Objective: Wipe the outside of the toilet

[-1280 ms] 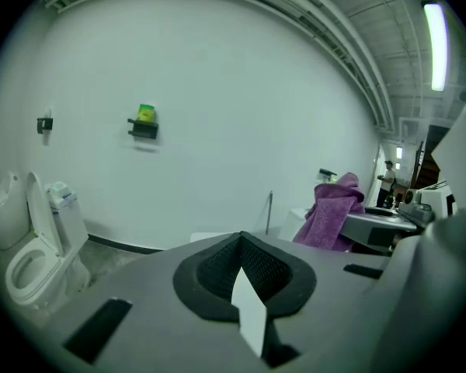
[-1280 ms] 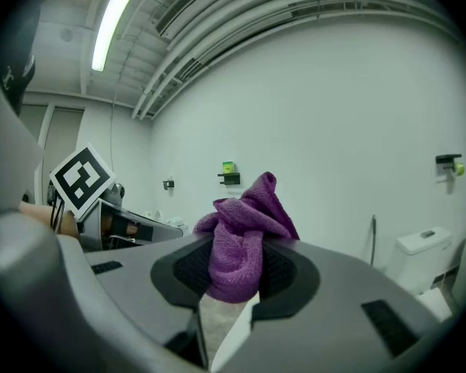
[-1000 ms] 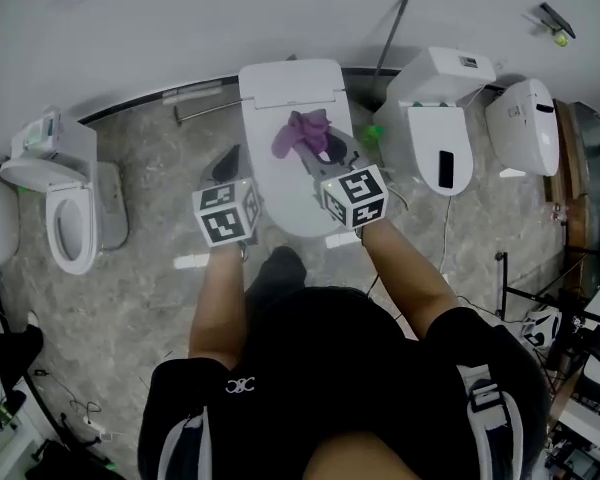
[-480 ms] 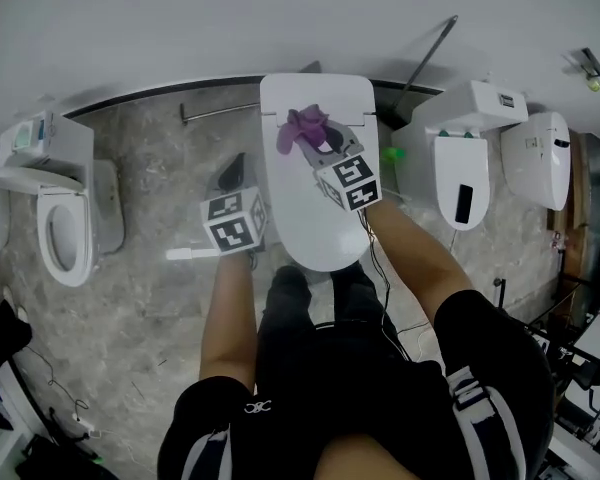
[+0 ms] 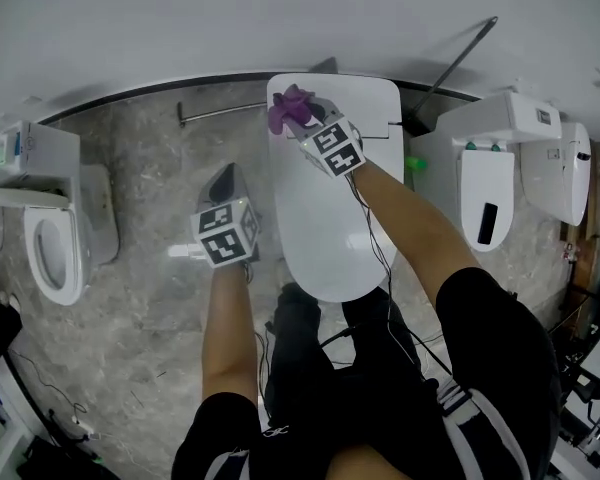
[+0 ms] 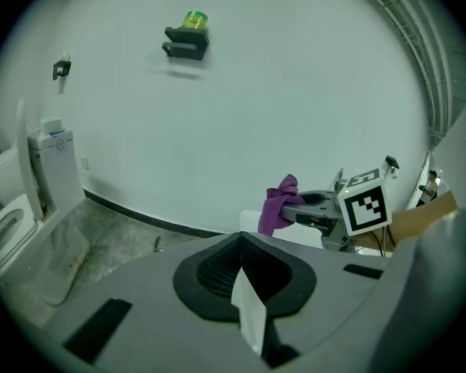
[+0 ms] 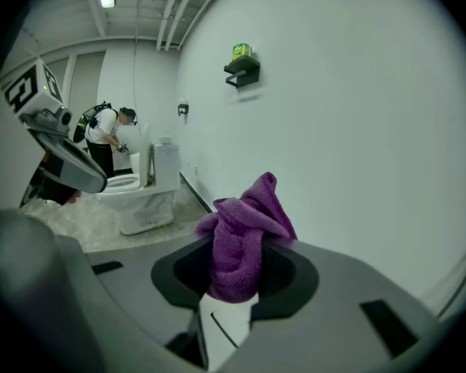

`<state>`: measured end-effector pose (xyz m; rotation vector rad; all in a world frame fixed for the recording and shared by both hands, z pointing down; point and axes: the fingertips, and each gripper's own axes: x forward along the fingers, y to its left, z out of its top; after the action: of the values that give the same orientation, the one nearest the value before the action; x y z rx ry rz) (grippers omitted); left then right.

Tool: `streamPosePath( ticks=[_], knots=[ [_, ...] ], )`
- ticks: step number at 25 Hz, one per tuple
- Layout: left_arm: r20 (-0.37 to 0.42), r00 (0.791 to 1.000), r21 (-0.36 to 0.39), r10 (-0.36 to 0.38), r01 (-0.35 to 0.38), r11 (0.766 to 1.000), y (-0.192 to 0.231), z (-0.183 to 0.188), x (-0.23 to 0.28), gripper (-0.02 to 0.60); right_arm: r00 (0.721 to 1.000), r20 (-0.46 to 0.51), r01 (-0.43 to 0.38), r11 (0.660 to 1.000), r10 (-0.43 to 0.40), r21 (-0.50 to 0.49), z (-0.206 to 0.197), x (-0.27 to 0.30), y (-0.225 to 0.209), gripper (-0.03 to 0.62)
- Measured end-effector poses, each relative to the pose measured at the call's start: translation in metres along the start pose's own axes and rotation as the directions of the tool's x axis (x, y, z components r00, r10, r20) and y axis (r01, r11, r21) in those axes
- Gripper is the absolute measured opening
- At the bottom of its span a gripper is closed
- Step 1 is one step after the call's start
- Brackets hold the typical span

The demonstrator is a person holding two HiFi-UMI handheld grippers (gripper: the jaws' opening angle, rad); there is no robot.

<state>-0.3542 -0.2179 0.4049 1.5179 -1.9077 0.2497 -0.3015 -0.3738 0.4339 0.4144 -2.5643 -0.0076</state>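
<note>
A white toilet [image 5: 330, 198] with its lid down stands in the middle of the head view. My right gripper [image 5: 302, 120] reaches over the back end of the lid and is shut on a bunched purple cloth [image 5: 288, 108]. In the right gripper view the cloth [image 7: 245, 239] fills the hollow between the jaws and pokes up past them. My left gripper [image 5: 224, 180] hangs over the floor beside the toilet's left flank, with its tips together and nothing in them. The left gripper view shows the right gripper [image 6: 314, 208] and the cloth [image 6: 278, 207] ahead.
Another toilet [image 5: 55, 238] with an open seat stands at the left, and two more white units [image 5: 485, 183] at the right. A metal bar [image 5: 220, 111] lies along the wall base. A small wall shelf [image 6: 188, 37] hangs high up. A person [image 7: 109, 134] works at a far toilet.
My right gripper has carried the purple cloth from the lid's middle toward its back end by the wall. The left gripper has sunk beside the toilet's left side.
</note>
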Motion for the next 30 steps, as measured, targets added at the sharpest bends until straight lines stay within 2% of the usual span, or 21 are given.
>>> streamPosePath(
  ticks=[5,11,15,20,26,30],
  knots=[
    [-0.025,0.999,-0.005,0.026,-0.026,1.000,0.008,-0.017,0.025,-0.001,0.998,-0.064,-0.028,0.998,0.024,-0.054,-0.031,0.068,-0.022,0.115],
    [-0.043,0.998,-0.031,0.055,-0.057,0.998,0.015,-0.023,0.031,-0.001,0.977,-0.205,-0.076,0.993,0.055,-0.096,-0.067,0.120,-0.023,0.115],
    [-0.059,0.996,-0.036,0.064,-0.067,0.997,0.013,-0.025,0.030,-0.002,0.962,-0.268,-0.095,0.984,0.052,-0.150,-0.083,0.129,-0.020,0.115],
    [-0.078,0.994,-0.021,0.074,-0.076,0.997,0.003,-0.024,0.027,0.000,0.957,-0.285,-0.093,0.991,0.062,-0.096,-0.098,0.127,-0.030,0.115],
    [-0.114,0.989,-0.036,0.097,-0.102,0.994,-0.007,-0.037,0.030,0.000,0.951,-0.308,-0.055,0.995,0.027,-0.083,-0.108,0.121,-0.052,0.115],
    [-0.114,0.988,-0.009,0.109,-0.111,0.994,-0.033,-0.039,0.040,0.000,0.947,-0.320,-0.037,0.995,0.006,-0.092,-0.120,0.107,-0.075,0.115]
  ],
)
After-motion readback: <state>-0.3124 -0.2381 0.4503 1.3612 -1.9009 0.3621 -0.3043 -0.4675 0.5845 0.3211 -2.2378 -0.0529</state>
